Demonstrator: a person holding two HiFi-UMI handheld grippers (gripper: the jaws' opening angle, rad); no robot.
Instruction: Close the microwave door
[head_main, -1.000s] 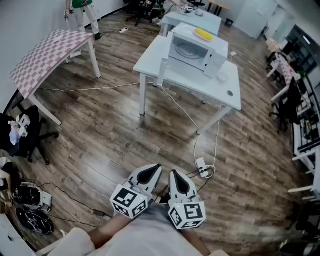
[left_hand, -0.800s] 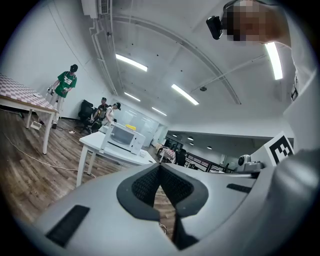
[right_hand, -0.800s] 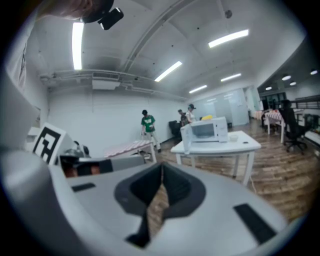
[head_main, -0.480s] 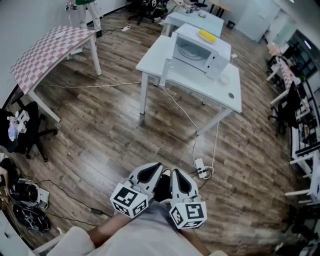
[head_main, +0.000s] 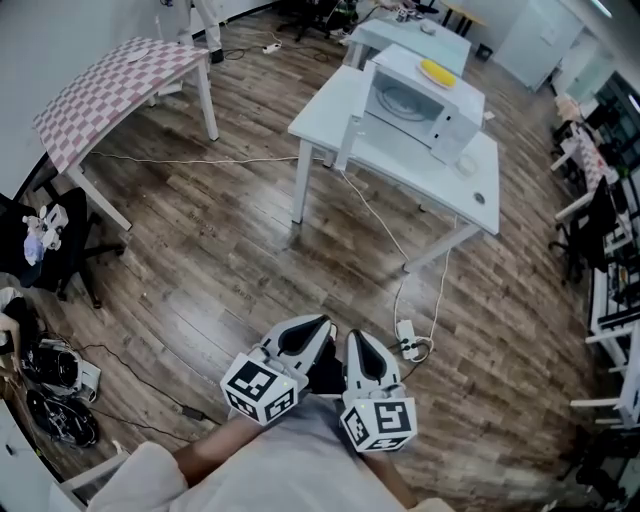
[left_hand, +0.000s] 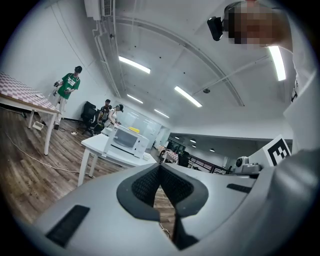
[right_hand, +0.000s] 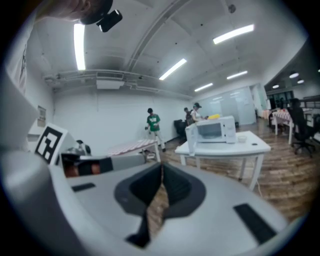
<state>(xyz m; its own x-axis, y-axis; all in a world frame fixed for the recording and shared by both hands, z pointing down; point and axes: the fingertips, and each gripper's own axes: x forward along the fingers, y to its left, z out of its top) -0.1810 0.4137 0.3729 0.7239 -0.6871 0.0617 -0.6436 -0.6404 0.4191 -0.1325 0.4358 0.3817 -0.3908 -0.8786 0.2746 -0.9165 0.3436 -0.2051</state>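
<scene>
**A:** so what did the head view have? where was the microwave?

**B:** the microwave (head_main: 425, 98) sat on the white counter (head_main: 400, 165), way across the wood floor (head_main: 220, 250). Its door (head_main: 351, 142) was swung open and there was something yellow (head_main: 437, 71) on top. Both tools were down low by the person's body, well apart from it. The left hand-held gripper (head_main: 316, 324) and right hand-held gripper (head_main: 350, 336) were side by side.

**A:** and the left gripper view?

**B:** jaws pressed together at the tips, nothing between them, just floor behind. The microwave (left_hand: 128, 140) was small in the distance, with a person in green (left_hand: 67, 86) by a checkered table (left_hand: 20, 95).

**A:** right gripper view?

**B:** same deal, jaws together and empty. The microwave (right_hand: 212, 129) was far off, door (right_hand: 191, 138) hanging open.
</scene>
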